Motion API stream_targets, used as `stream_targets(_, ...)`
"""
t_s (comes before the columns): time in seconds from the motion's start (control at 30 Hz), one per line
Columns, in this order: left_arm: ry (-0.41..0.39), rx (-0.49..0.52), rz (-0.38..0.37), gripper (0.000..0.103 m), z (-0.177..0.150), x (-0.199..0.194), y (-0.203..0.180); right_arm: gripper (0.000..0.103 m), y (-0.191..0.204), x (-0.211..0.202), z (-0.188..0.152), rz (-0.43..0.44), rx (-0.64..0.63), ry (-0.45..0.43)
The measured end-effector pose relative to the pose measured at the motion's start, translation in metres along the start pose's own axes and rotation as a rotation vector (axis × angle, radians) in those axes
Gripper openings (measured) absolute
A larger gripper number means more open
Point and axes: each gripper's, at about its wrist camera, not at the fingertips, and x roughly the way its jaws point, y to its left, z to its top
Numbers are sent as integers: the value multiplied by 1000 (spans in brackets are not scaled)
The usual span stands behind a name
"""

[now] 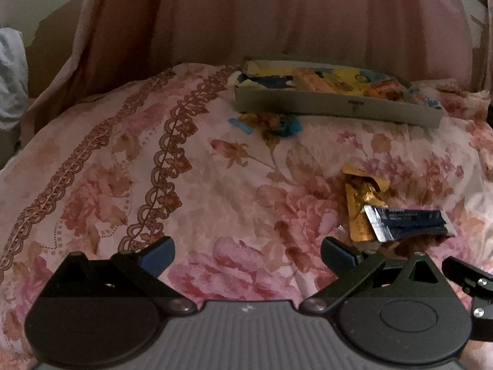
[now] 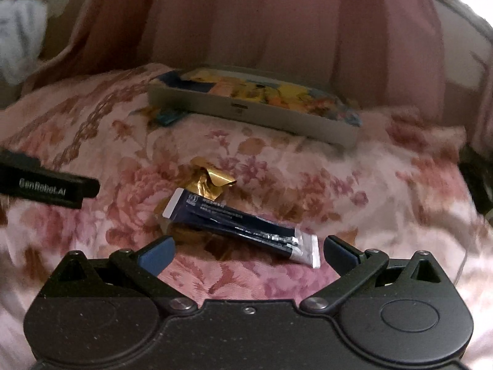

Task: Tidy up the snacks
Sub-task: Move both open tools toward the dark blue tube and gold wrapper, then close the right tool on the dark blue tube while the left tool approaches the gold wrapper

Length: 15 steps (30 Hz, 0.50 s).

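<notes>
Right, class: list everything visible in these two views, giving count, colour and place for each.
Box: one, grey, far on the bedspread, filled with colourful snack packets.
Dark sachet: one, navy with silver ends, lying over the gold wrapper.
Gold wrapper: one, crumpled, mid bedspread.
Small wrappers: a few, blue and amber, before the box.
Bedspread: one, pink floral.
Curtain: one, pink, behind.
Left gripper: fingers apart, empty.
Right gripper: fingers apart, empty.

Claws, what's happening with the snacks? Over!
Both claws open, left claw and right claw empty. Dark blue packet atop gold wrapper, loose on bedspread. Box beyond, path unobstructed.
</notes>
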Motion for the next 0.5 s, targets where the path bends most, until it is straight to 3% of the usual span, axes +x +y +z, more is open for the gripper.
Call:
stream_targets(0.27,5,23,-44,102,3,8,-3,102,2,19,-4,51,-208,-27)
stream_targets(0.5,20,10,-70,102,12,21,-10,102,2,36,-7,9,-279,-8)
